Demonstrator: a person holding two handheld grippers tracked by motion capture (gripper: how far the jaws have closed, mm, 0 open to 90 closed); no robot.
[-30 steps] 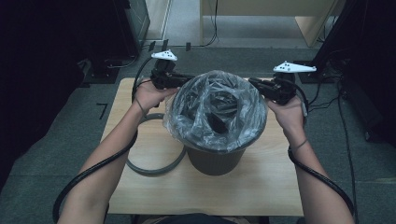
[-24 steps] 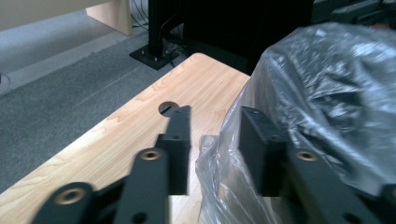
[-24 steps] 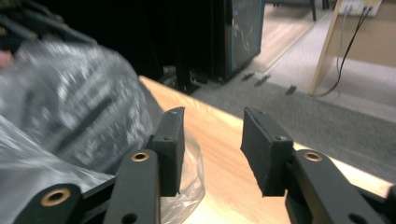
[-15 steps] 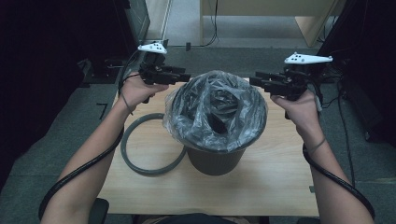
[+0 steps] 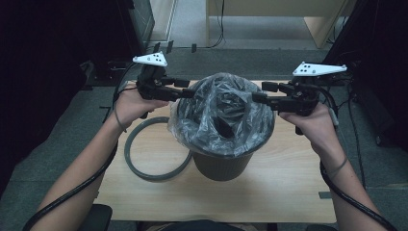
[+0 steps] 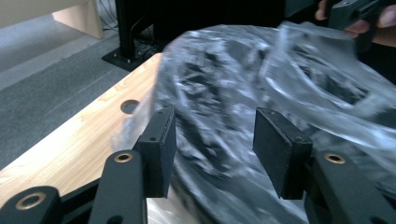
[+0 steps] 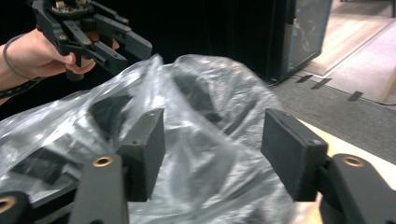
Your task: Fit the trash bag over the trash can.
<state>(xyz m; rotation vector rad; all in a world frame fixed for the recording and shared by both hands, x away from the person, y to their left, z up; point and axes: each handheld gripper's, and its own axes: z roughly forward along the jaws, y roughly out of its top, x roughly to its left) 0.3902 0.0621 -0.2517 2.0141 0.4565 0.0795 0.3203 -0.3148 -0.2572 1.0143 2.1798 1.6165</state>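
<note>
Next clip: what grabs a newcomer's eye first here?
The bin mid-table, its clear bag puffed over the rim. The left gripper and right gripper flank it, both open at the bag's edges. A grey ring lies flat on the table, left of the bin.

Wooden table (image 5: 269, 192) bears a bag-lined bin (image 5: 222, 166); a grey ring (image 5: 144, 166), seemingly loose, lies beside it.

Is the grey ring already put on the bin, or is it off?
Off. The grey plastic ring lies flat on the wooden table, left of the dark bin.
</note>
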